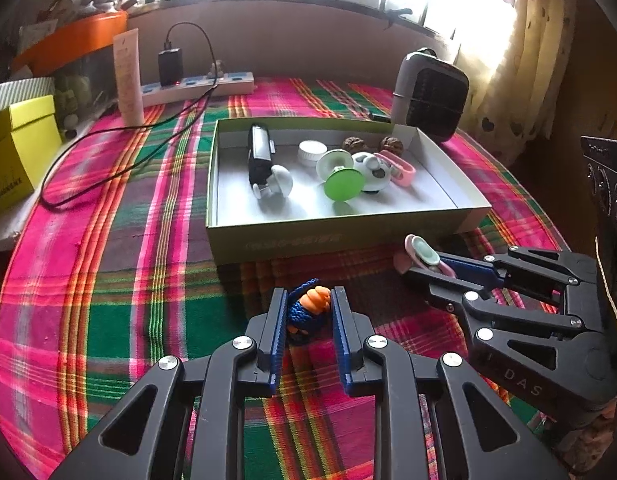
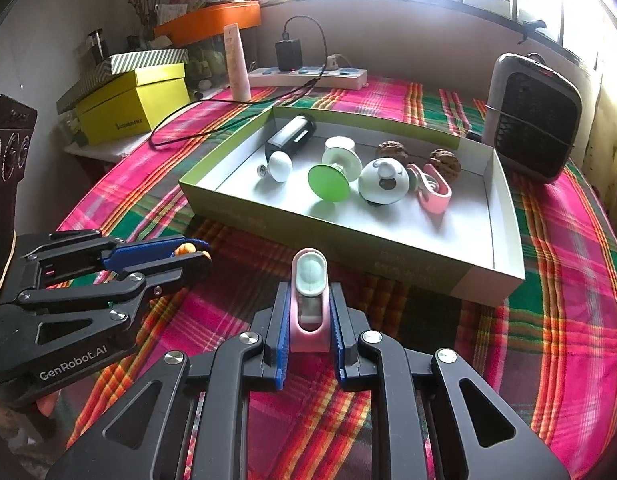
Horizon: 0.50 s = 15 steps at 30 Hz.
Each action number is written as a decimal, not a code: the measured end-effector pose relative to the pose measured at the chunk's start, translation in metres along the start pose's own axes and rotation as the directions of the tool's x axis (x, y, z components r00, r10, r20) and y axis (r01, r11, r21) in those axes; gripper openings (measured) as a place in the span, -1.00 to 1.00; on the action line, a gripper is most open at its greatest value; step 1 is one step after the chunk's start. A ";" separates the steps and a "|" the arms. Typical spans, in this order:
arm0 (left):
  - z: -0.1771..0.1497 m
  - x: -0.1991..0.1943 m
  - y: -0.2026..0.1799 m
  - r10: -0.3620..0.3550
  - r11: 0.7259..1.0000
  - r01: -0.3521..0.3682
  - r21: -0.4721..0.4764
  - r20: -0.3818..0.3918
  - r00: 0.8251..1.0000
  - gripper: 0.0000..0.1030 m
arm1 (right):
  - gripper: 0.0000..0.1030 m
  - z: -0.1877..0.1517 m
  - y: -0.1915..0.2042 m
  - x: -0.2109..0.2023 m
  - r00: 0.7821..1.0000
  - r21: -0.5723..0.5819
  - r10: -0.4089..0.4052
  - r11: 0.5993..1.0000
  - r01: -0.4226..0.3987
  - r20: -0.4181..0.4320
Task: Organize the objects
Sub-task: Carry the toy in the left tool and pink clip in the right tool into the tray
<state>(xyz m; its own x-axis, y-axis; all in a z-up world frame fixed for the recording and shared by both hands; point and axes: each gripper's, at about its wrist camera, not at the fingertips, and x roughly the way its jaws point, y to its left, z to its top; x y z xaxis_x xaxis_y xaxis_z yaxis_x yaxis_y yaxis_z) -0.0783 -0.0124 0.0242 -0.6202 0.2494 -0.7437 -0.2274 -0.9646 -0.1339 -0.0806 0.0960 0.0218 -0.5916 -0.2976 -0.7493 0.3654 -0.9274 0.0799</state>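
two tools point(image 1: 308, 312) point(image 2: 308, 312) (each gripping one item); two walnuts point(image 1: 355, 145) boxed.

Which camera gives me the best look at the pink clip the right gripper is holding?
The right wrist view: the pink clip sits centred between the right gripper pads, its pale green top facing the camera. The left wrist view shows it side-on, smaller and partly hidden.

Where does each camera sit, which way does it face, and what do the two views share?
Left wrist: on the left claw, facing down across the plaid cloth toward the box; it grips a blue-orange knot toy.
Right wrist: on the right claw, same heading, gripping a pink clip.
Shared: the box, heater, power strip, and each other's claw.
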 end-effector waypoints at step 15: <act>0.009 -0.007 -0.007 0.002 1.000 -0.002 0.010 0.022 1.000 -0.62 | -0.64 0.003 -0.006 -0.017 0.999 0.023 0.009 1.000 -0.010 0.039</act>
<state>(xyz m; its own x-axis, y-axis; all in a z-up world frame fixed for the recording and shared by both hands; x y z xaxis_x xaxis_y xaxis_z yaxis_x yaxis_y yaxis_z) -0.0794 -0.0070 0.0368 -0.6371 0.2497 -0.7293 -0.2334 -0.9641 -0.1262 -0.0749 0.1055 0.0356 -0.6156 -0.3146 -0.7226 0.3548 -0.9293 0.1023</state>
